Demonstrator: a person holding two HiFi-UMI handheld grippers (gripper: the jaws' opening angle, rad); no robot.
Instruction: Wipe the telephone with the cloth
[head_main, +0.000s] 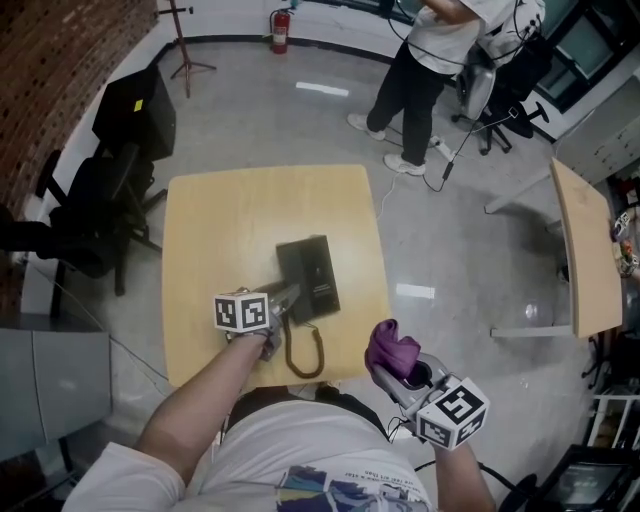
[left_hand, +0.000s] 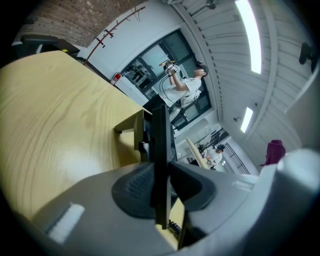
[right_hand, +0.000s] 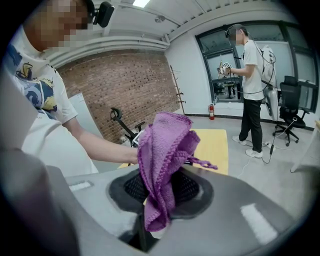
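A black telephone (head_main: 309, 276) lies flat near the middle of the light wooden table (head_main: 215, 260), its coiled cord (head_main: 305, 352) looping toward the near edge. My left gripper (head_main: 289, 298) is at the phone's near left corner. In the left gripper view the left gripper (left_hand: 161, 186) is shut on the phone's thin black edge (left_hand: 161, 135), a pad pressing each side. My right gripper (head_main: 396, 372) hovers off the table's near right corner, shut on a bunched purple cloth (head_main: 391, 348). The cloth (right_hand: 165, 155) stands up between the right gripper's (right_hand: 161, 195) pads.
Black chairs (head_main: 125, 150) stand left of the table. A second wooden table (head_main: 583, 250) is at the right. A person (head_main: 425, 55) stands at the back beside an office chair, with cables on the floor. A fire extinguisher (head_main: 280, 30) stands by the far wall.
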